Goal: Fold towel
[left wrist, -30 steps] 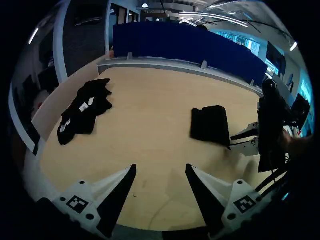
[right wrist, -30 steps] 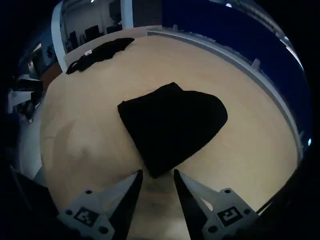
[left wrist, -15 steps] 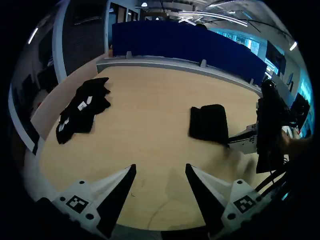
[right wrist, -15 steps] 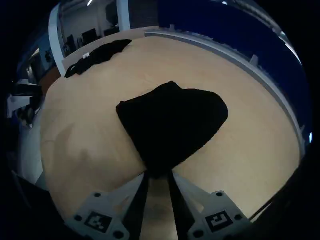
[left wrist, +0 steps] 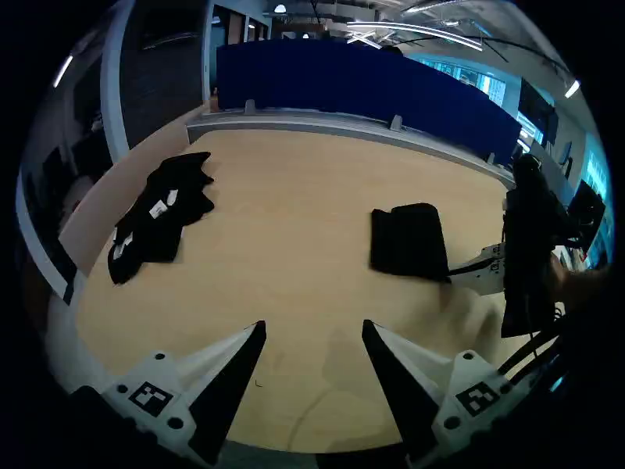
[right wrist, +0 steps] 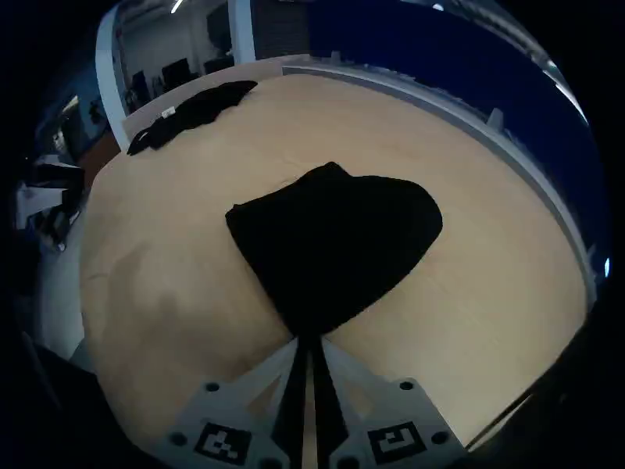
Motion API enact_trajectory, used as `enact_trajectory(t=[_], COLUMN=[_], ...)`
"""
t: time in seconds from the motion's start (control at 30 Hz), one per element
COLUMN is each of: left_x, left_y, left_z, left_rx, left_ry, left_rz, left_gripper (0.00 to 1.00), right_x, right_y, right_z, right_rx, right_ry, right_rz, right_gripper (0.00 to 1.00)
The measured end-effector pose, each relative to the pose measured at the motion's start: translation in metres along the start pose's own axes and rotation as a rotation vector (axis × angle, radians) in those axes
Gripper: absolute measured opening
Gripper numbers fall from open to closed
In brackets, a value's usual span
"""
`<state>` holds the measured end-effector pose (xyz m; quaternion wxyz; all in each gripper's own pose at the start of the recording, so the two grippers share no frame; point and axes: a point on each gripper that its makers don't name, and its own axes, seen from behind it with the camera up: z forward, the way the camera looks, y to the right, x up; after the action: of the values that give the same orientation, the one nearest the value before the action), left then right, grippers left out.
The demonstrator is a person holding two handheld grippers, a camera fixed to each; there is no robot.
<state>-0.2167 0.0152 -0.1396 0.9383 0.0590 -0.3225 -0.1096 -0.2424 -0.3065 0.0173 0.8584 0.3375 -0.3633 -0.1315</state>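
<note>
A folded black towel (right wrist: 336, 234) lies flat on the light wooden table (right wrist: 180, 234). My right gripper (right wrist: 311, 341) is shut on the towel's near corner, its fingers pressed together with the cloth's tip between them. From the left gripper view the same towel (left wrist: 408, 241) sits at the right of the table, with the right gripper (left wrist: 459, 273) at its near right edge and a hand (left wrist: 576, 283) behind it. My left gripper (left wrist: 313, 324) hovers open over bare table (left wrist: 297, 195), well short of the towel.
A loose pile of black cloths with white tags (left wrist: 160, 215) lies at the table's far left, and the pile (right wrist: 195, 109) sits at the far end in the right gripper view. A blue partition (left wrist: 351, 82) runs along the table's far edge.
My right gripper's fingers have come together on the towel's near corner; a second ago they stood open in front of it. The left gripper has barely moved.
</note>
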Motion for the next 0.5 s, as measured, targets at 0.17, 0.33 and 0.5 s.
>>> enact_trajectory(t=[0.17,0.33,0.5], left_x=[0.003,0.009,0.015], left_y=[0.002,0.003,0.003], left_z=[-0.001,-0.001,-0.001], left_rx=[-0.006,-0.01,-0.016], left_ry=[0.004,0.013,0.027], left_rz=[0.006,0.01,0.009], left_gripper=[0.91,0.91,0.91], right_x=[0.013,0.039,0.072], right_y=[0.005,0.013,0.023], right_z=[-0.008,-0.022,-0.037], right_rx=[-0.006,-0.02,-0.04], right_ry=[0.025,0.068,0.112], right_rz=[-0.008,-0.03,-0.056], right_gripper=[0.05,0.04,0.04])
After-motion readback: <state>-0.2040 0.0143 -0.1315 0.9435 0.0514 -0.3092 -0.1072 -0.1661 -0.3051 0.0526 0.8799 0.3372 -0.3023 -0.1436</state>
